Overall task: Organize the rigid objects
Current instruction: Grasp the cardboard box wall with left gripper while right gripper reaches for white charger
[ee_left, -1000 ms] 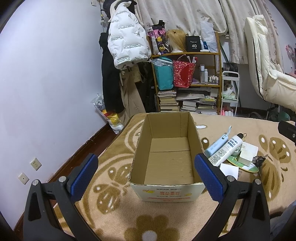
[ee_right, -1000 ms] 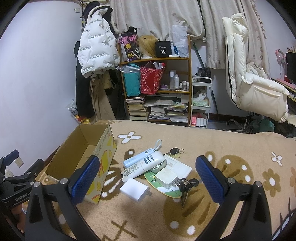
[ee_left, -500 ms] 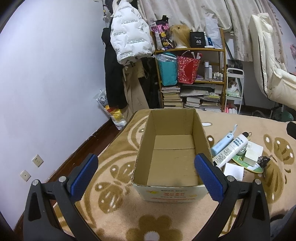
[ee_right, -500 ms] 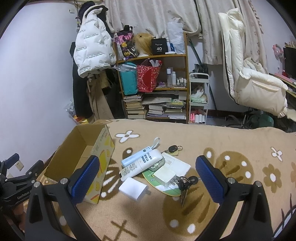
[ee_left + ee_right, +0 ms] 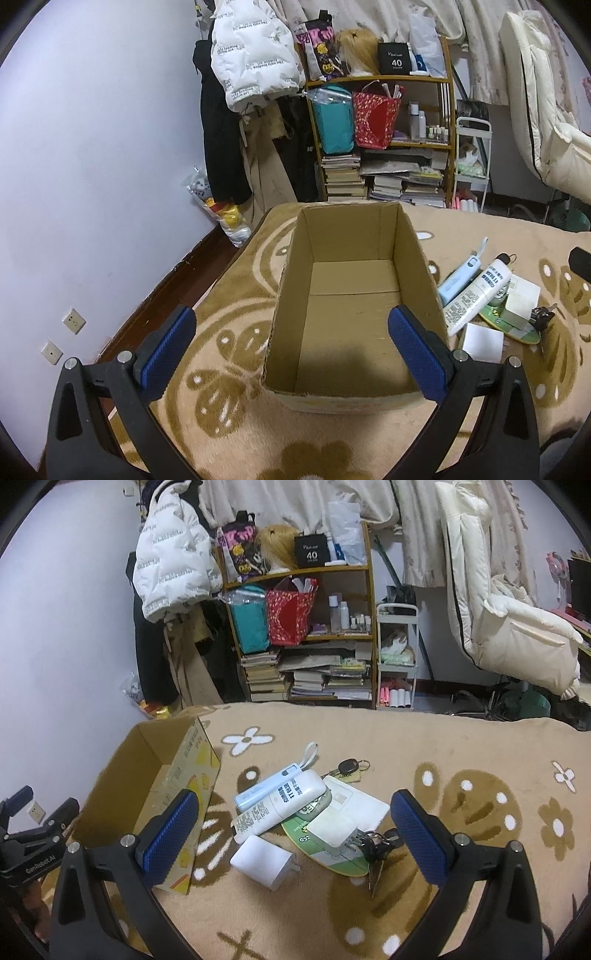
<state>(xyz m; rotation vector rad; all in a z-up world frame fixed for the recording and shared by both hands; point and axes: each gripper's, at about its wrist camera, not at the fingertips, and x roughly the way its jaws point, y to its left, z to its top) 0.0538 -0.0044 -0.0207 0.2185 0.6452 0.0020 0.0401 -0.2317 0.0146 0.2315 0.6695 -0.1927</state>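
The cardboard box [image 5: 354, 306] at frame centre held nothing; the left hand-held gripper [image 5: 291, 350] and the right hand-held gripper [image 5: 295, 834] gaped apart.

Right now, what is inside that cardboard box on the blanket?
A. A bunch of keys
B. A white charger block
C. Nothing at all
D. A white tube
C: the left wrist view looks straight down into the cardboard box and shows only its bare floor, while the white tube, the keys and the charger block all lie on the blanket beside it.
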